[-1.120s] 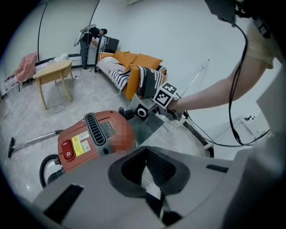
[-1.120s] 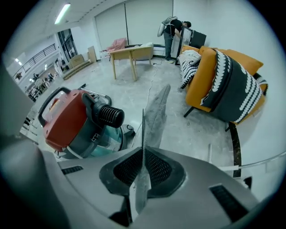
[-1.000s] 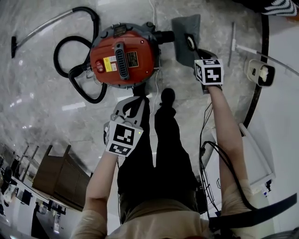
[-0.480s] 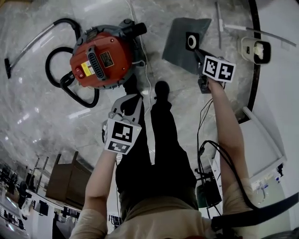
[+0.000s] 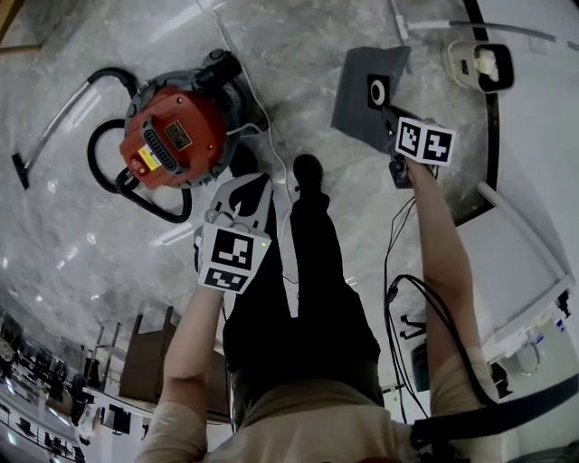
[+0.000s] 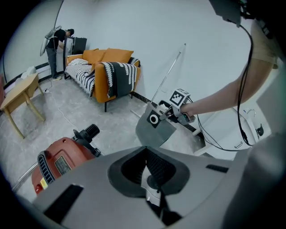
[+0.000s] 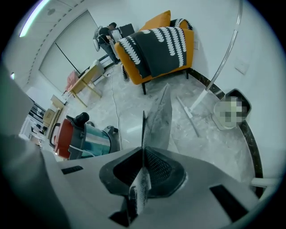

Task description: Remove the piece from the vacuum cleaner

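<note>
The red and black vacuum cleaner [image 5: 172,136] stands on the marble floor at upper left, and it also shows in the left gripper view [image 6: 58,165] and the right gripper view [image 7: 78,134]. Its removed piece, a flat grey dust bag [image 5: 366,95] with a round white-ringed collar, hangs well to the right of it. My right gripper [image 5: 391,118] is shut on the bag's edge. The bag [image 7: 158,118] runs edge-on out of those jaws [image 7: 143,165]. The left gripper view shows bag [image 6: 154,127] and right gripper [image 6: 167,114] together. My left gripper [image 5: 244,194] is shut and holds nothing [image 6: 147,170].
A black hose [image 5: 109,172] and a metal wand [image 5: 50,122] lie left of the vacuum. A white cable [image 5: 262,108] runs past it. A white bin [image 5: 477,63] and loose tubes [image 5: 425,27] sit at top right. An orange sofa [image 6: 107,67] and a wooden table [image 6: 18,94] stand further off.
The right gripper has carried the dust bag away from the vacuum's inlet toward the right. The vacuum now lies further left in the head view. The left gripper stays shut over the legs.
</note>
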{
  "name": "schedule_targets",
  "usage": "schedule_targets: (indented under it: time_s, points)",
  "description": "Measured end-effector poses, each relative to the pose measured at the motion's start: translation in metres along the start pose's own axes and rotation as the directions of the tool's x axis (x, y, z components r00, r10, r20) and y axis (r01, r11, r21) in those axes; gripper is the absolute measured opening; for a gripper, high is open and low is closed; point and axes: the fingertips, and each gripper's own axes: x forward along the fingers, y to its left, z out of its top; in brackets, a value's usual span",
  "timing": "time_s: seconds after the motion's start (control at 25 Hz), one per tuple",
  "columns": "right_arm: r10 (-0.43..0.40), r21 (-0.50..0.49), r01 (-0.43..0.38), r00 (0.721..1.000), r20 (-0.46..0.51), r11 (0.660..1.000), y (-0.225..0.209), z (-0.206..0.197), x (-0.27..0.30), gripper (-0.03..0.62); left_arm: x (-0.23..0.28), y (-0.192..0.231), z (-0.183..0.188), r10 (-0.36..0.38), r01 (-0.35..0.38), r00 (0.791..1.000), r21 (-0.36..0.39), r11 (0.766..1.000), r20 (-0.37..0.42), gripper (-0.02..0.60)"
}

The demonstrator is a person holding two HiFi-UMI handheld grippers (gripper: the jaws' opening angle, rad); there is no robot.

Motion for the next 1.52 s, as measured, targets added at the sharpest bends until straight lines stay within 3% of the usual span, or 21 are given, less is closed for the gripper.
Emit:
schedule_targets:
  time_s: [0.56,1.0,1.08,1.28,1.52]
  points:
    - [-0.095,0.203,0.080,0.993,0.065,0.976,-0.078,-0.060,-0.084,0.029,0.022,-0.054,0.045,-0.111,0.120,0.992,0.186,0.975,-0.055,0.003]
    - [-0.070,0.374,0.047,0.996,0.048,0.926,-0.045,-0.117,-0.132,0.029,-0.032,-0.058,0.090,-0.036,0.048,0.998,0.264,0.963,-0.052,0.003]
    - [-0.049,0.383,0.029,0.998,0.043,0.923,-0.030,-0.121,-0.140,0.029,-0.053,-0.057,0.098,-0.011,0.020,0.999,0.244,0.969,-0.037,0.003]
    - [-0.010,0.384,-0.001,1.000,0.027,0.923,-0.002,-0.127,-0.167,0.029,-0.097,-0.061,0.107,0.021,-0.021,1.000,0.114,0.993,0.004,0.003]
    - [0.032,0.345,-0.038,0.999,0.024,0.938,0.031,-0.117,-0.201,0.029,-0.155,-0.066,0.109,0.065,-0.065,0.998,0.120,0.991,0.005,0.003]
